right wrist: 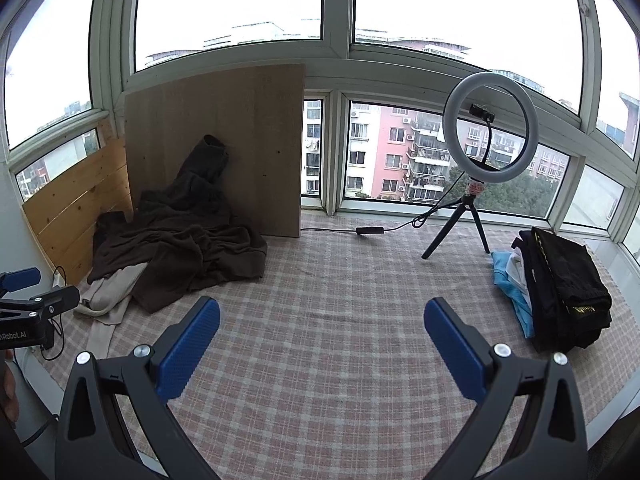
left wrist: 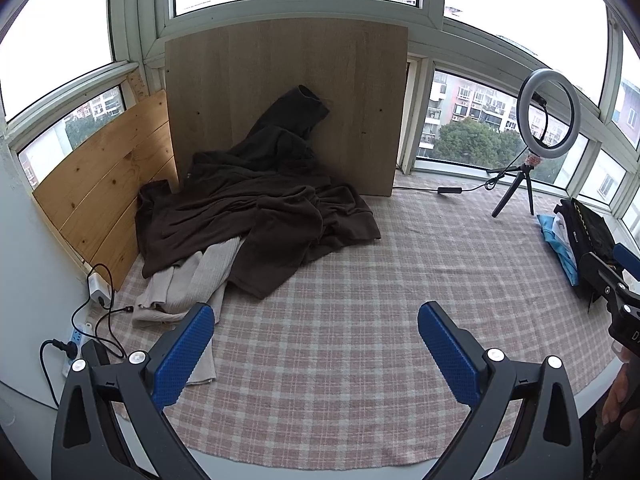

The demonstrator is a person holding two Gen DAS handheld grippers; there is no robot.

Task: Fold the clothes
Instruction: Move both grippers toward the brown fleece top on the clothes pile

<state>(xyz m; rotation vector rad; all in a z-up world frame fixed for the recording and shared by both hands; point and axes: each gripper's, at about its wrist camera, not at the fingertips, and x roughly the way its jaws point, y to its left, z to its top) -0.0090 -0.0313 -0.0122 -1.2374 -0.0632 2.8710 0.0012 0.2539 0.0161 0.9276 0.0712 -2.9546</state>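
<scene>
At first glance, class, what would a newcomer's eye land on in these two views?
First, the crumpled dark brown garment, heaped at the far left against the upright wooden board, with a beige garment poking out beneath it. Next, the ring light on its tripod before the windows, and the folded stack of clothes on the checked cloth at the right. Both grippers, left and right, are open and empty.

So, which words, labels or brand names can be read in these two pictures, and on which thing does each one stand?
"nRobot.AI", its start cut off by the frame edge: on the left gripper's black body, right wrist view.
"D", rest cut off: on the right gripper's body, left wrist view.
Gold print on the folded black garment: too small to read.
</scene>
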